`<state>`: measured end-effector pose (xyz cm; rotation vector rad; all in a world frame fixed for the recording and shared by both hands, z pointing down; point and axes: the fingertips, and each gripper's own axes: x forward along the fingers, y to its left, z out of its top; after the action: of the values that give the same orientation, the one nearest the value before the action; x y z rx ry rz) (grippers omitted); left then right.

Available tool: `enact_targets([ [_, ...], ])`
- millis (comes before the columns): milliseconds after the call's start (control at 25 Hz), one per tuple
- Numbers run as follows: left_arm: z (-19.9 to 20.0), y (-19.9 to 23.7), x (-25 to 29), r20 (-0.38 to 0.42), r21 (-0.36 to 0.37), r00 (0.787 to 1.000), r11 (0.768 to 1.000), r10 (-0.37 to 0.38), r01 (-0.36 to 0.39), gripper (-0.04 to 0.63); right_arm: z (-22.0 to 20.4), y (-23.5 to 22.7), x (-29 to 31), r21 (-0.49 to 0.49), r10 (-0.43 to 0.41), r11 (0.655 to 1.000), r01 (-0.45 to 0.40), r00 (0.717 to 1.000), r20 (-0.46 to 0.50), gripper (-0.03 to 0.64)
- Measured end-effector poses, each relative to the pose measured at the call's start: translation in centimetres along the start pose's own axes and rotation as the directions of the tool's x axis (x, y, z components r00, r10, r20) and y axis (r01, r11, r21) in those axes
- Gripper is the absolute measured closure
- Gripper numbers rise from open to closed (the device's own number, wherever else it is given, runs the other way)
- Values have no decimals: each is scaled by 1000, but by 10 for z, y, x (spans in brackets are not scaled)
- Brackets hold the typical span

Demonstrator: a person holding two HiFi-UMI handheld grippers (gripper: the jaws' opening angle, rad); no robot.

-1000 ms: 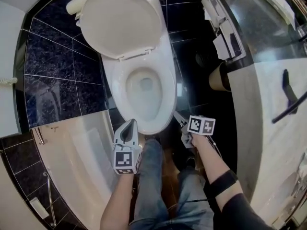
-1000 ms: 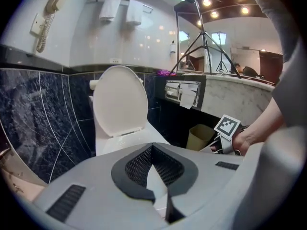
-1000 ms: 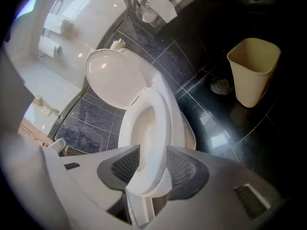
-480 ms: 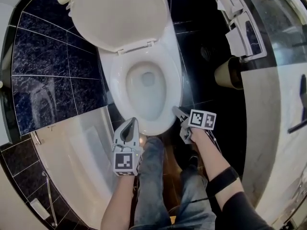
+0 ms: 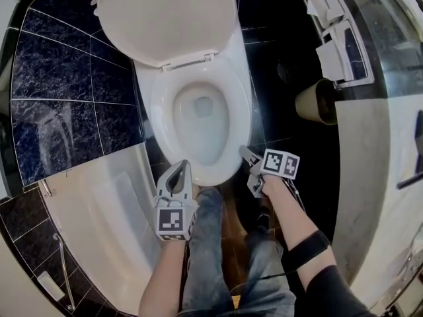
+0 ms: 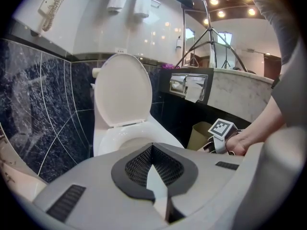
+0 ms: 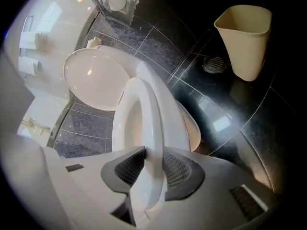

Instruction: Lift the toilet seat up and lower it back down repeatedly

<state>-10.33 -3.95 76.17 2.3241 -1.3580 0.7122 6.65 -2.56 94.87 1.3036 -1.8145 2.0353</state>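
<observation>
At toilet (image 5: 198,114) front, right tongs (image 5: 246,154) just closing onto seat (image 7: 144,111)

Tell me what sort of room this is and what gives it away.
A bathroom, possibly a hotel's. A white toilet stands with its lid raised, what looks like a bathtub lies beside it, and toilet-paper holders hang on the wall above a small waste bin.

lid (image 5: 165,18) top cut off; seat (image 6: 117,139) front hid behind l hand-held gripper (image 6: 152,147)
</observation>
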Motion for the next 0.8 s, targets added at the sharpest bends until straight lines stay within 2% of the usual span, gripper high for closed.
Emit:
enact_targets([
  [520, -27, -13, -27, -45, -40, 999, 999, 0, -1, 604, 4, 26, -22, 16, 1, 1000, -1, 999, -35, 492],
  [640, -44, -18, -45, -79, -42, 997, 999, 6, -9, 604, 7, 38, -33, 21, 3, 1000, -2, 999, -42, 494],
  [800, -92, -21, -69, -177, -58, 984, 997, 33, -44, 604, 14, 60, -49, 36, 14, 999, -13, 999, -38, 497],
])
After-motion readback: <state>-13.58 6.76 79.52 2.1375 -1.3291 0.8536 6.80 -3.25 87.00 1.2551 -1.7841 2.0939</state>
